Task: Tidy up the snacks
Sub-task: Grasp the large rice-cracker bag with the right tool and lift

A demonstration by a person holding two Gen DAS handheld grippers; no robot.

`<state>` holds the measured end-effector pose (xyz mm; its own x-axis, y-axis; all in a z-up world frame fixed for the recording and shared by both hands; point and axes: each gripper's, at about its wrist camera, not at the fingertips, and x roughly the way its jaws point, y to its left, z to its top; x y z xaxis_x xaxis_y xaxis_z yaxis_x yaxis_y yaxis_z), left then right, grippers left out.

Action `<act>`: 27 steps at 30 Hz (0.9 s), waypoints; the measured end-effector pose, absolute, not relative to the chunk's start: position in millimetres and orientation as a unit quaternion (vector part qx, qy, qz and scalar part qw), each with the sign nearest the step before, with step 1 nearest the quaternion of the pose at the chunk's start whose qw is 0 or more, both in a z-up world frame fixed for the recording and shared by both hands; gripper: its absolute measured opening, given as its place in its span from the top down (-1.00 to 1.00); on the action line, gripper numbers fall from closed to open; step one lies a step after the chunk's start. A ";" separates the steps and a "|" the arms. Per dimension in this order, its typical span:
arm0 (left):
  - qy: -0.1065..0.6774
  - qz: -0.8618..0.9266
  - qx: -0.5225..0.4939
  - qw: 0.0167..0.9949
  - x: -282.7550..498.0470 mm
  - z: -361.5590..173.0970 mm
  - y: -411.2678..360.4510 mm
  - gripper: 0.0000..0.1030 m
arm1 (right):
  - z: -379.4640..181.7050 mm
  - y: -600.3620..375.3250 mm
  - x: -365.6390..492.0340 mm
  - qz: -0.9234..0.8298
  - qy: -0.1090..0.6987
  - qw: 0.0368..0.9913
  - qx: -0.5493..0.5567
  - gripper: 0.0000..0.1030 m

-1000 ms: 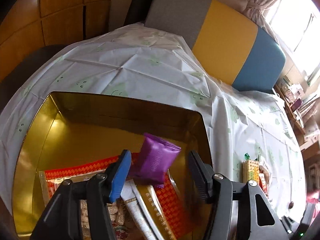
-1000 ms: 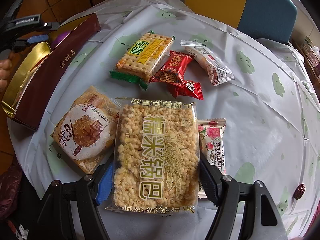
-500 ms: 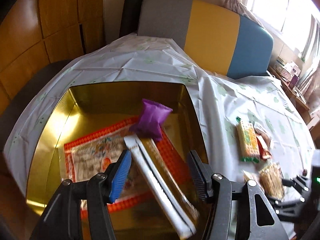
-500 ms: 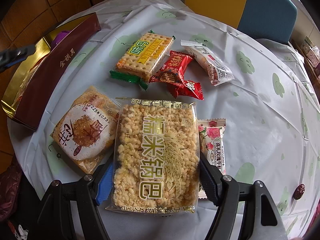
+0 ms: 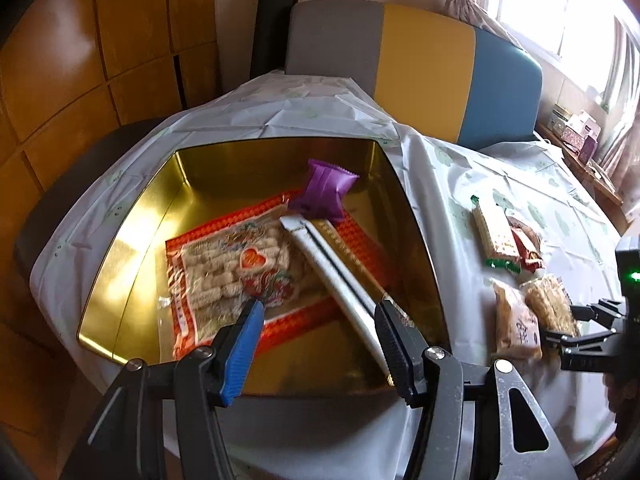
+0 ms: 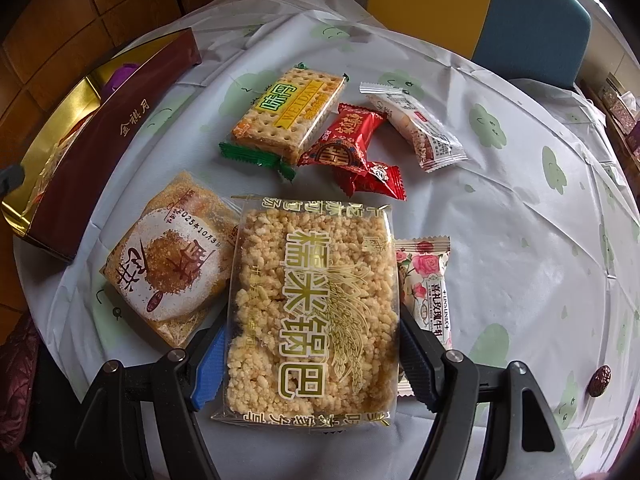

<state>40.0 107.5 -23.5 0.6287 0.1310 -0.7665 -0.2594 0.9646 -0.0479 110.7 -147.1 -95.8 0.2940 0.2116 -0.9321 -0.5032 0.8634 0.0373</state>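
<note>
our right gripper [image 6: 310, 364] has its jaws closed wide on the rice crisp pack [image 6: 312, 304], low over the table; our left gripper [image 5: 320, 344] hangs empty and parted over the gold tin [image 5: 132, 264]. we should lift flat, clear the tin wall, and lay it beside the purple candy [image 5: 326, 194].

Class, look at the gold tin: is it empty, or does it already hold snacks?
It holds snacks. In the gold tin lie a purple packet, a long white box and a clear bag of puffs.
</note>
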 end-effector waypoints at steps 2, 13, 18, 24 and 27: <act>0.417 0.108 -0.077 0.899 36.5 -24.8 107.6 -0.13 | -95.9 -147.6 109.8 0.223 0.551 0.794 -0.129 -0.46; 0.403 0.104 -0.076 0.906 24.3 -24.5 110.9 -0.12 | -95.4 -152.7 125.6 0.200 0.575 0.786 -0.106 -0.46; 0.402 0.105 -0.074 0.906 19.9 -28.2 112.9 -0.12 | -92.9 -156.3 137.3 0.190 0.583 0.785 -0.082 -0.45; 0.404 0.110 -0.079 0.905 17.3 -32.1 117.3 -0.12 | -85.1 -170.7 154.4 0.180 0.583 0.792 -0.026 -0.45; 0.402 0.113 -0.081 0.905 16.4 -32.7 118.6 -0.12 | -77.1 -177.7 159.2 0.176 0.574 0.799 -0.008 -0.45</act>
<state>16.4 118.6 -32.7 0.6512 0.1387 -0.7461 -0.2696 0.9613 -0.0566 159.2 -177.7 -77.1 0.2784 0.2732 -0.9208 -0.2911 0.9376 0.1902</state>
